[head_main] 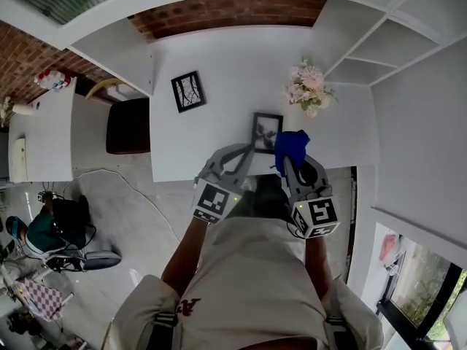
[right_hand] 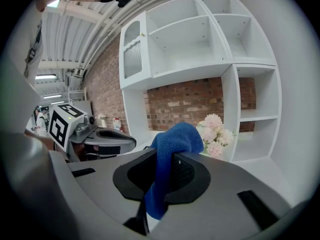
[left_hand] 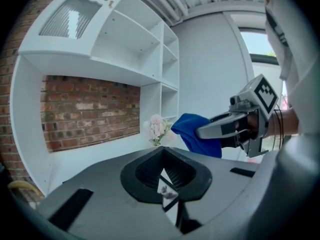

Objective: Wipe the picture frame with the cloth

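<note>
The left hand-held gripper (head_main: 246, 152) was closed on the near left edge of the picture frame (head_main: 267, 131), a small black-rimmed one at the near side of the white bench (head_main: 219, 64). From that gripper's own view a thin sliver of the frame sat pinched between its jaws. I couldn't tell whether the frame was resting on the bench or lifted off it. The right hand-held gripper (head_main: 290, 160) was clamped on the blue cloth (head_main: 292, 143), which bunched up above its jaws and hung down between them. The cloth sat right at the frame's right edge, though I couldn't make out whether it touched. The two grippers were close together, side by side. A bunch of pale pink flowers (head_main: 310, 87) stood on the bench just beyond the cloth and a little to the right, the nearest thing to it. A second frame (head_main: 188, 91) stood further back and to the left, well apart from the grippers. Open white shelves (head_main: 365, 49) closed in the right side, a brick wall (head_main: 233, 6) ran behind the bench, and a dark brown box (head_main: 128, 126) stood against the bench's left end.
</note>
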